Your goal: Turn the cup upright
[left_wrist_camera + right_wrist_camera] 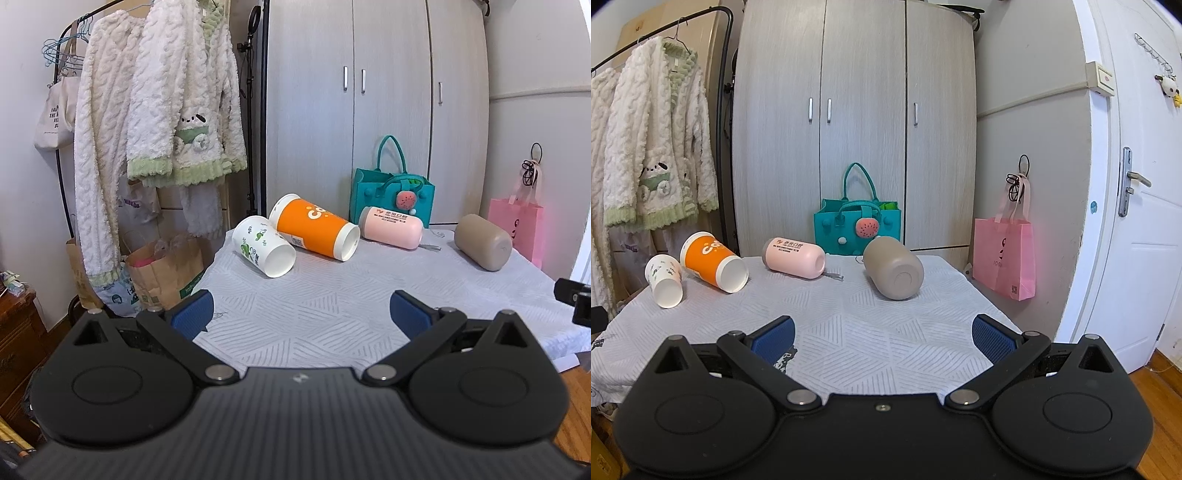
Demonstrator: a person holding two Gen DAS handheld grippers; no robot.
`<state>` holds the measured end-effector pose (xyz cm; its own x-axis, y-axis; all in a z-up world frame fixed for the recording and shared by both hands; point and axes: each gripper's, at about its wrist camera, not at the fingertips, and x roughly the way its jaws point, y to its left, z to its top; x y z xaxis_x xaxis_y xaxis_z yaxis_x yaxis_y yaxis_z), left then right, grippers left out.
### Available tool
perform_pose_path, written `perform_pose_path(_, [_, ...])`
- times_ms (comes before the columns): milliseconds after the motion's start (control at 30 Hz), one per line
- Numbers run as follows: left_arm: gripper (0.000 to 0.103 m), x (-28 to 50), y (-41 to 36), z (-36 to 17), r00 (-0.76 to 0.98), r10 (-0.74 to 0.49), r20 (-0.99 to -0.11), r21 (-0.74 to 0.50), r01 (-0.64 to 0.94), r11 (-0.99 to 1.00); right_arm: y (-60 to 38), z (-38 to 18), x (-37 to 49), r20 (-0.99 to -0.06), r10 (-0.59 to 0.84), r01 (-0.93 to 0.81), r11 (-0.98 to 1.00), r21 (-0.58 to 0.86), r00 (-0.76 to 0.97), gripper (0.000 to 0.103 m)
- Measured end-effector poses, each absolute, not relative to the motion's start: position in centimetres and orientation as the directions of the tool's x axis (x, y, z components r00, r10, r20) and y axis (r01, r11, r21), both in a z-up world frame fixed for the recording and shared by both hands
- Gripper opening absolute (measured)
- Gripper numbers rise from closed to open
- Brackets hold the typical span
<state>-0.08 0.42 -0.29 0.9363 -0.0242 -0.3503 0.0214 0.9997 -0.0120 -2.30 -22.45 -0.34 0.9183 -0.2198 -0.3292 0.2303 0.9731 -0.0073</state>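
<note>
Four cups lie on their sides on the cloth-covered table (pixel 332 314). A white paper cup with green print (pixel 264 245) (pixel 663 280) is at the left. An orange paper cup (pixel 314 227) (pixel 713 262) lies beside it. A pink cup (pixel 391 227) (pixel 794 257) lies mid-back. A tan cup (pixel 482 242) (pixel 894 267) lies at the right. My left gripper (pixel 301 314) is open and empty, short of the white and orange cups. My right gripper (pixel 882 338) is open and empty, short of the tan cup.
A teal felt bag (pixel 391 195) (pixel 857 225) stands behind the table against a grey wardrobe (pixel 857 122). A pink bag (pixel 1004 254) hangs at the right by a white door (pixel 1137 221). A clothes rack with fluffy robes (pixel 159 110) and paper bags (pixel 166 273) stands at the left.
</note>
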Motion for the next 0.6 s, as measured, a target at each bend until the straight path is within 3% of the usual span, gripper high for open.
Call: perform_pose_path(600, [0.103, -0.07, 0.99, -0.20, 0.936, -0.028, -0.350, -0.018, 0.023, 1.000, -22.60, -0.32, -2.08, -0.340, -0.207, 0.222, 0.975, 0.005, 0.917, 0.103])
